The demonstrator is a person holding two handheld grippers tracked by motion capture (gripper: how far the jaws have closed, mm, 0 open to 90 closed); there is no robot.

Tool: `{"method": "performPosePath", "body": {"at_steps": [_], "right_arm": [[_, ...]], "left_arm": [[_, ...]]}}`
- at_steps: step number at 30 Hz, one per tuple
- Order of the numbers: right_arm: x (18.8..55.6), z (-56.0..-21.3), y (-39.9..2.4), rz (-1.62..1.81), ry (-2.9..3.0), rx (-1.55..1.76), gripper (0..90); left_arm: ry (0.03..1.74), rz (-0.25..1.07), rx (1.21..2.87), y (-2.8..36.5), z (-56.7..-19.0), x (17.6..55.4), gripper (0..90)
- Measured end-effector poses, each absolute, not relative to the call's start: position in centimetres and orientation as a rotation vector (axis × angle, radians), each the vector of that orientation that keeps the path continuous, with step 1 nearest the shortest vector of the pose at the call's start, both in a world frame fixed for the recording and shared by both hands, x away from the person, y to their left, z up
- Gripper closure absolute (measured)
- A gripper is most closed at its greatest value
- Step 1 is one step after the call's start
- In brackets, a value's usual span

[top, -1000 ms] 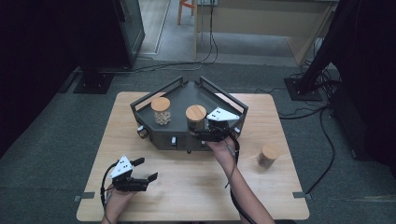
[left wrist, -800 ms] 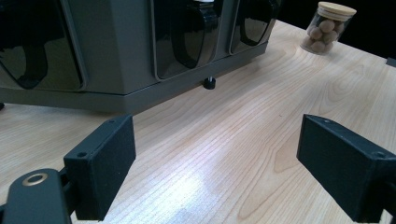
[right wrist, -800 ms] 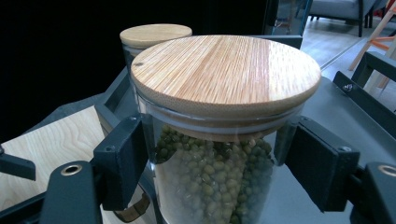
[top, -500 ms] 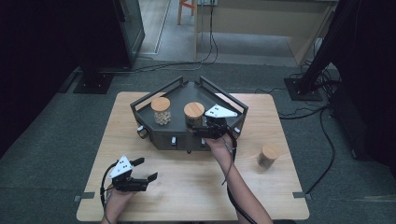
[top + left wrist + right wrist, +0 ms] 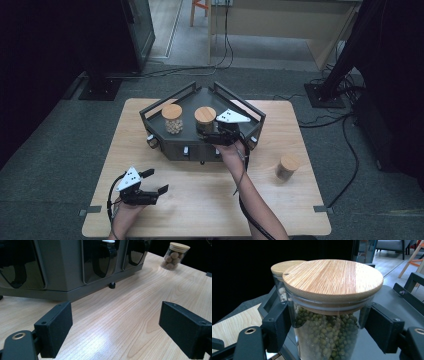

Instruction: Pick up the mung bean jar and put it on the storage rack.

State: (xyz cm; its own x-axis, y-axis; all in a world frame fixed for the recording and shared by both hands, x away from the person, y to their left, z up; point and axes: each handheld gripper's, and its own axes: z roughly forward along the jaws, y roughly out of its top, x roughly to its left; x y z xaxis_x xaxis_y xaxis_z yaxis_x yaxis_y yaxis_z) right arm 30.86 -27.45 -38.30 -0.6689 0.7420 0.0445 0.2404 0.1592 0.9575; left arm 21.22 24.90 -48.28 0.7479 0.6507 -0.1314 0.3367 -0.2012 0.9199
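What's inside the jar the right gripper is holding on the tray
The jar in the right gripper is packed with small green beans, seen through the glass. A wooden lid covers the top, and the jaws hide parts of its sides.

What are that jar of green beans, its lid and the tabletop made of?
The jar looks like clear glass, though it could be plastic: the green beans show through. Its lid looks like bamboo or light wood, with fine straight grain and a matte finish. The table looks like pale wood or laminate, slightly glossy.
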Motion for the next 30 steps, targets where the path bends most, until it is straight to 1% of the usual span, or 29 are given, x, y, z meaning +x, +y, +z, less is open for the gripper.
{"method": "performPosePath", "body": {"at_steps": [17, 30], "right_arm": [[31.2, -38.0, -26.8, 1.5, 1.995, 0.916, 25.5], [31.8, -38.6, -26.3, 1.495, 1.986, 0.951, 25.5]], "left_arm": [[0.77, 0.344, 1.806, 24.9, -48.3, 21.2, 11.6], [0.773, 0.342, 1.801, 25.0, -48.3, 21.2, 11.6]]}}
